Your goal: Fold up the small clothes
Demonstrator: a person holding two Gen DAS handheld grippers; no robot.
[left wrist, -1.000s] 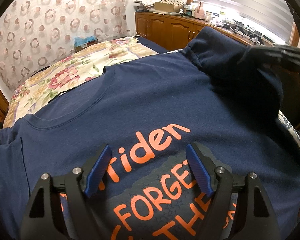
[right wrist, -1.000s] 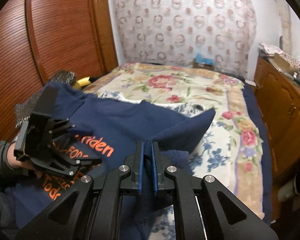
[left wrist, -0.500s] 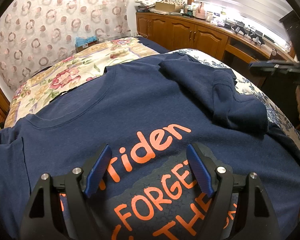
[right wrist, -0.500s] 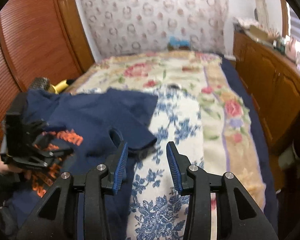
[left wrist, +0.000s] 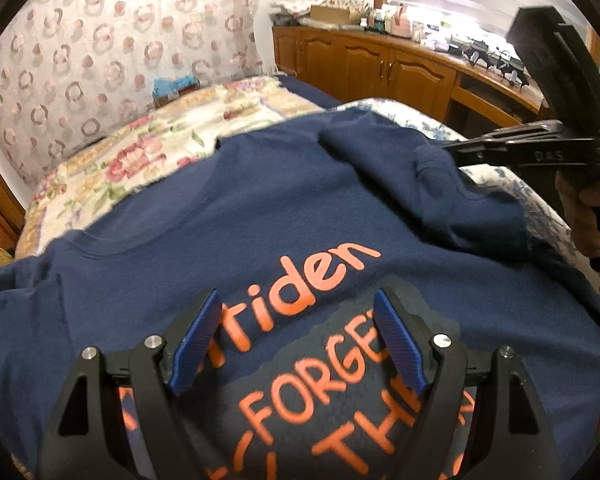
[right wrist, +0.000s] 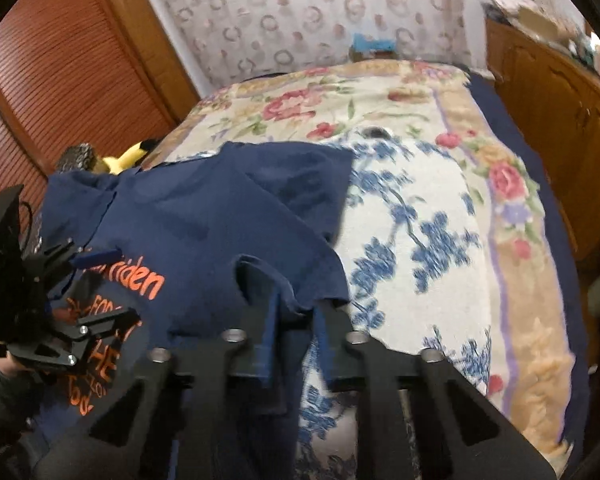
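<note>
A navy T-shirt point(left wrist: 228, 240) with orange lettering lies front up on the bed; it also shows in the right wrist view point(right wrist: 220, 216). Its right sleeve point(left wrist: 432, 184) is folded in over the chest. My left gripper point(left wrist: 296, 336) is open and hovers low over the printed letters. My right gripper point(right wrist: 296, 320) is open, its fingers on either side of the folded sleeve's edge point(right wrist: 300, 280), not closed on it. The right gripper also shows at the right edge of the left wrist view point(left wrist: 512, 140), and the left gripper at the left of the right wrist view point(right wrist: 40, 304).
The bed carries a floral cover point(right wrist: 380, 104) and a blue and white flowered cloth point(right wrist: 420, 248). Wooden cabinets point(left wrist: 380, 68) with clutter on top stand to the right. A slatted wooden door point(right wrist: 60, 80) and a yellow soft toy point(right wrist: 128, 156) are at the left.
My right gripper let go of the sleeve, which now lies folded on the shirt, and opened. It then came back low over the sleeve's edge. The left gripper stayed put.
</note>
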